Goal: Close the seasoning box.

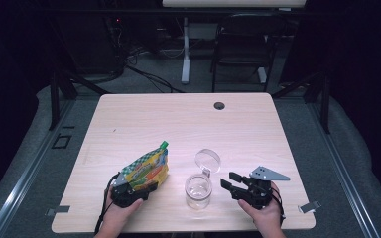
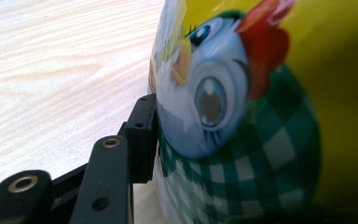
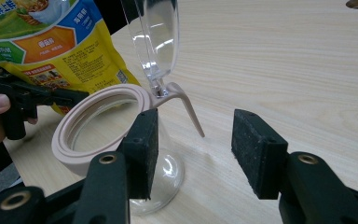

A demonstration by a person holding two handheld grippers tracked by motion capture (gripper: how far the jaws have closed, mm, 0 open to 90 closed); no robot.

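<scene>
A yellow and green snack pouch [image 1: 146,166] with a green spout lies tilted at the table's front left. My left gripper [image 1: 136,181] is shut on its lower end. In the left gripper view one pad [image 2: 142,135] presses on the pouch [image 2: 242,116], which hides the other jaw. A clear jar [image 1: 198,191] with a pinkish rim [image 3: 98,121] stands upright, and its hinged clear lid [image 1: 207,159] is swung open. My right gripper [image 1: 227,179] rests just right of the jar, open, with nothing between its fingers. In the right gripper view the gripper [image 3: 196,140] has its left pad [image 3: 140,149] beside the jar's wall.
The light wooden table [image 1: 188,124] has a cable hole [image 1: 219,105] near its far edge. A dark chair [image 1: 243,44] and a desk leg [image 1: 185,49] stand on the floor beyond. The person's hands hold both grippers at the front edge.
</scene>
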